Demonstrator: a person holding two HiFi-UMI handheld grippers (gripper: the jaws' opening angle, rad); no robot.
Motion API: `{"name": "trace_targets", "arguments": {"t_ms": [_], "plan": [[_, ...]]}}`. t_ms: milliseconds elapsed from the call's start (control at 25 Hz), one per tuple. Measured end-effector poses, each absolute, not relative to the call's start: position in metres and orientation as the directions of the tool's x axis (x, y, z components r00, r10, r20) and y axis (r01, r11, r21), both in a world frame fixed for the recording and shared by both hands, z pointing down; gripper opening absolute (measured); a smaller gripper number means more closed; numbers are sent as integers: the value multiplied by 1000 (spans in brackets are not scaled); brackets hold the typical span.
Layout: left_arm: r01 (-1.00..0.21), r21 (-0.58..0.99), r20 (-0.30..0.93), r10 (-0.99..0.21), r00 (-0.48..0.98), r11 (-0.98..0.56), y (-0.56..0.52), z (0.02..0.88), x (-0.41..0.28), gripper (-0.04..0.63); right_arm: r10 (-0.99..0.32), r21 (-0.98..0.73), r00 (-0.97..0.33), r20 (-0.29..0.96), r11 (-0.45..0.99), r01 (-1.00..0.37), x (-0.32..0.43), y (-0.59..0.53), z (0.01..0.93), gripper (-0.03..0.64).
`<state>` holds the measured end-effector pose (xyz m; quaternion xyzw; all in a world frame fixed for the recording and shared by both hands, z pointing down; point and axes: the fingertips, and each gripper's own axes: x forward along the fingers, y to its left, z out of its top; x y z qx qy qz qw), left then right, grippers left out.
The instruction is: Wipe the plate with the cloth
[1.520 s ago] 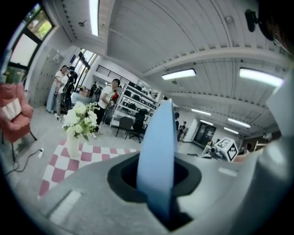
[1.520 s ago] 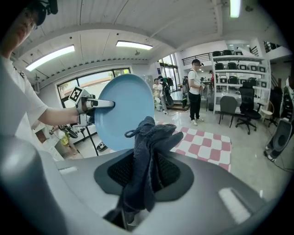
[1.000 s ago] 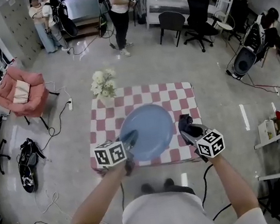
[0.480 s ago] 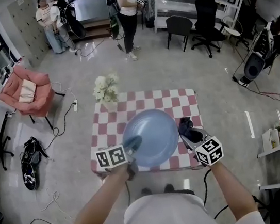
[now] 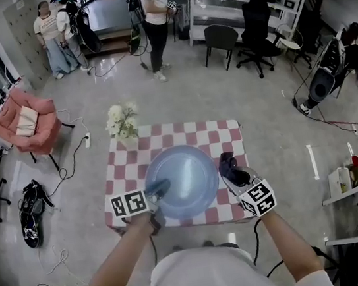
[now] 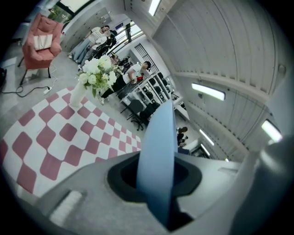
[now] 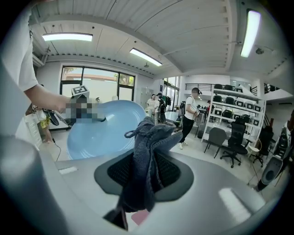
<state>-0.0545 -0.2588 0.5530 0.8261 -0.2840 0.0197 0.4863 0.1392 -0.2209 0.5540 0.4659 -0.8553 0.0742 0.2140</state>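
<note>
Left gripper: fingers clamp plate rim.
Right gripper: fingers pinch cloth.
Progress: cloth near plate; wiping apparently not started.

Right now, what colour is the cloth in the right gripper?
Dark grey-blue. The cloth shows best in the right gripper view.

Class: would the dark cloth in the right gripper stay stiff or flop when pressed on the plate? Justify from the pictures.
Probably floppy: the cloth slumps in soft folds over the right gripper, whose jaws are shut on it. Likely light, since that one pinch holds the whole bunch. It should mould to the blue plate and its curve.
</note>
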Motion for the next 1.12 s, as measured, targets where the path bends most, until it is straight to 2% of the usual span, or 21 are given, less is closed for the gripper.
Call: {"name": "trace_targets", "arguments": {"t_ms": [360,1120], "plan": [[-418,858,286,-399,871,-299,-265,563,-41,75,-780,127,-478,403,565,-816,144,-237,543,115],[-428,863,294,-424,857,-268,-277,558,-44,75,-768,125,-512,386,593,-795,143,-257,531,110]]}}
